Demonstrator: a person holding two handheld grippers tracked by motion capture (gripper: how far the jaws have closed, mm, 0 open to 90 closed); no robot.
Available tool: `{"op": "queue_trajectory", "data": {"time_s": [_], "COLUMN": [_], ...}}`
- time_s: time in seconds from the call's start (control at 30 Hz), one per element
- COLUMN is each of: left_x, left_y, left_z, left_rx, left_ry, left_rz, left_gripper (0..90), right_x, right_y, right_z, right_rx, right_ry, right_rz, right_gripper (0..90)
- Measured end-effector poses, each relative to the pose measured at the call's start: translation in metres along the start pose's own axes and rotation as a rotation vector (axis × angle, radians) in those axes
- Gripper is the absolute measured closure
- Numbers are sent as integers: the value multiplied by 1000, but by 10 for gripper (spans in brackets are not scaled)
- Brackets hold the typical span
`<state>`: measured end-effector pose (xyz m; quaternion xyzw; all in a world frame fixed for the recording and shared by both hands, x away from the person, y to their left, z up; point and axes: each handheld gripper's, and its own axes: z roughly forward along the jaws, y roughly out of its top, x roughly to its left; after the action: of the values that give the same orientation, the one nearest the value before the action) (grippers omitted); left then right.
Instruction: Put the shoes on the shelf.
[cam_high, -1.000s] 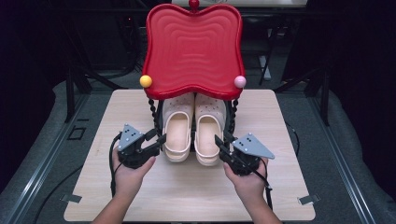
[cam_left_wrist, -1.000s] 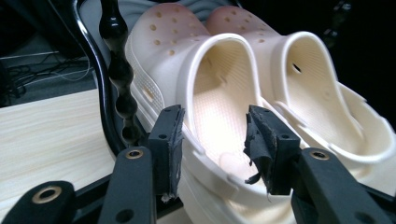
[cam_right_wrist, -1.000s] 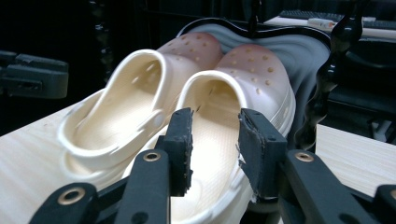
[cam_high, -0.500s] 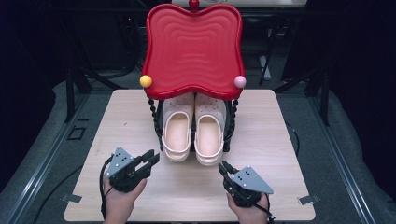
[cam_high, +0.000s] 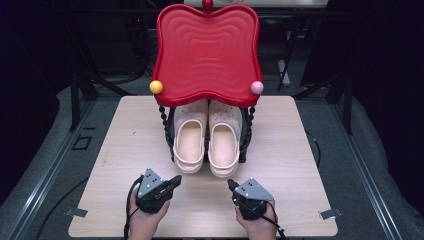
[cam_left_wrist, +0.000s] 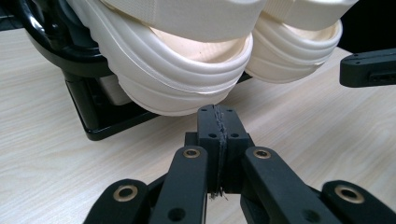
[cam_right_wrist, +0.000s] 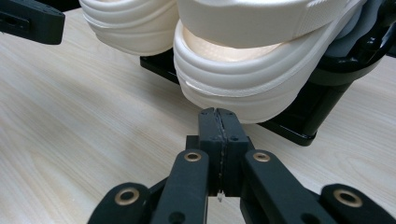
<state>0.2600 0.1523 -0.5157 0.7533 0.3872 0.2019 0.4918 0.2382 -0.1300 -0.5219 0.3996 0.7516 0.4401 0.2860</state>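
Two cream clogs, the left clog (cam_high: 189, 141) and the right clog (cam_high: 224, 143), lie side by side on the lower shelf of a black rack (cam_high: 245, 135) under a red tray-shaped top (cam_high: 206, 52). My left gripper (cam_high: 176, 180) rests near the table's front edge, short of the left clog's heel (cam_left_wrist: 187, 79). Its jaws have just been closing and now meet with nothing between them (cam_left_wrist: 218, 114). My right gripper (cam_high: 232, 185) sits just short of the right clog's heel (cam_right_wrist: 243, 84). It too has just closed, and stands shut and empty (cam_right_wrist: 218, 116).
The wooden table (cam_high: 125, 135) spreads to either side of the rack. A yellow ball (cam_high: 156, 86) and a pink ball (cam_high: 257, 87) mark the red top's front corners. The rack's black base (cam_left_wrist: 107, 123) juts out under the clogs. Dark floor surrounds the table.
Both hands have drawn back from the clog heels toward the table's front edge and sunk lower. Both grippers' jaws have closed, with nothing in them.
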Motion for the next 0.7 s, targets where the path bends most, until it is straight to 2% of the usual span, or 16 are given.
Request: {"op": "queue_trajectory", "data": {"time_s": [0.2, 0.33, 0.43, 0.57, 0.7], "left_x": [0, -1, -1, -1, -1], "left_y": [2, 4, 5, 7, 11], "left_z": [12, 15, 16, 13, 13], "left_rx": [16, 26, 36, 21, 22], "left_ry": [8, 15, 17, 24, 29], "left_rz": [-8, 8, 11, 3, 6], "left_gripper": [900, 900, 900, 900, 900], "right_x": [-1, -3, -3, -4, -7], "right_y": [0, 1, 2, 5, 10], "right_z": [6, 10, 13, 10, 5], "right_rx": [9, 17, 21, 16, -2], "right_ry": [-5, -6, 7, 6, -9], "right_rz": [-2, -10, -6, -14, -19], "right_gripper": [900, 900, 900, 900, 900]}}
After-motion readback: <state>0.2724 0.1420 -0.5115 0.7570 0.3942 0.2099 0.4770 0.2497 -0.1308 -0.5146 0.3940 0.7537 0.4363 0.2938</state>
